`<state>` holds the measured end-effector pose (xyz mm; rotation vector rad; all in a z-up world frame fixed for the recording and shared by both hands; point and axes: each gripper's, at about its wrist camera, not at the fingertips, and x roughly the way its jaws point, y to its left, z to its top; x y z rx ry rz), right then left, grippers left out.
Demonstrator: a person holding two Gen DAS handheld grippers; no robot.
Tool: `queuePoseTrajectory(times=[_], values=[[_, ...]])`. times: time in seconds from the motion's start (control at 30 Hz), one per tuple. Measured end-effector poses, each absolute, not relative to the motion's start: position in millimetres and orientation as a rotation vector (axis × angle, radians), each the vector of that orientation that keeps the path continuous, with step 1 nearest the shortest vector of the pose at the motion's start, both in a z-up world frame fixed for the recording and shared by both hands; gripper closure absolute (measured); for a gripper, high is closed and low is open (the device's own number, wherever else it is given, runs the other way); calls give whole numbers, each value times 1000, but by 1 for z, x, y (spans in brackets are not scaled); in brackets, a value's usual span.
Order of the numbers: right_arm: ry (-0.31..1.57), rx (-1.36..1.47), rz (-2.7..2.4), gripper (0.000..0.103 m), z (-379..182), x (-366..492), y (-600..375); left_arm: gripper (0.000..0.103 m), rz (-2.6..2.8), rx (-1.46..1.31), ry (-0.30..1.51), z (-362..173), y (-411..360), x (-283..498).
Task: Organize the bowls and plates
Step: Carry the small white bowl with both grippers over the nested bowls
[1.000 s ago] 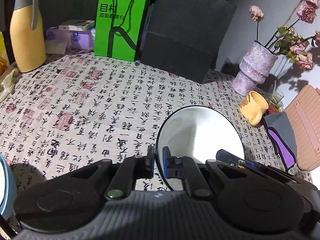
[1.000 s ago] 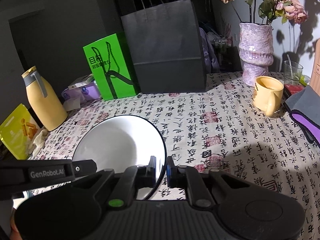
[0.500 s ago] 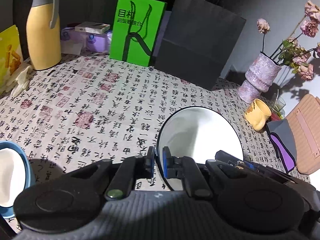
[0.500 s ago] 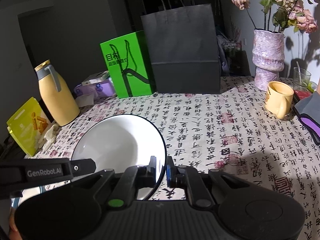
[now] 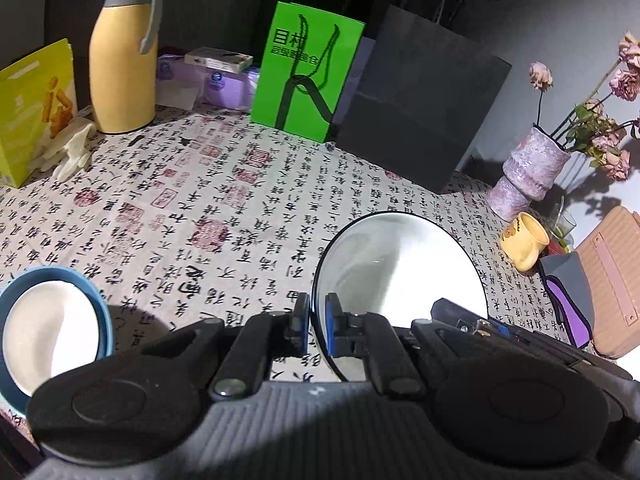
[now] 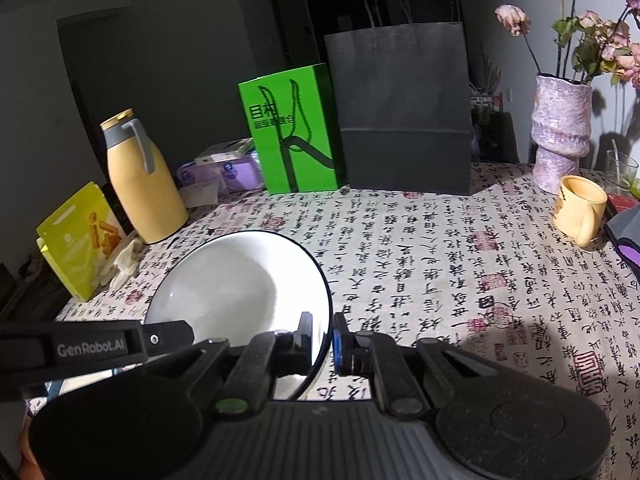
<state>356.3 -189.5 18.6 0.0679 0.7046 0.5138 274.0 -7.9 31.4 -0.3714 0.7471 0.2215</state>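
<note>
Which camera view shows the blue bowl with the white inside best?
The left wrist view shows the blue bowl best: its rim and white inside appear at the lower left on the tablecloth. In the right wrist view I cannot find it; the left gripper's arm covers that corner.

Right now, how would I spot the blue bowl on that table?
Find the tall yellow jug at the back of the table, then come to the near edge. The blue bowl sits there: blue outside, white inside, unlike the black-rimmed white bowl both grippers hold.

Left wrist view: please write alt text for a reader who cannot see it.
The left gripper clamps the rim of a white bowl above a calligraphy-print tablecloth. A blue bowl sits at the left edge; bags, a yellow jug and a vase stand behind.
</note>
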Motion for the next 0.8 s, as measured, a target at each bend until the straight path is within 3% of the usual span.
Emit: queuePoseTrajectory(times=[0.8], values=[[691, 10, 608, 94, 23, 310, -127, 94, 296, -443, 700, 32, 53, 210]])
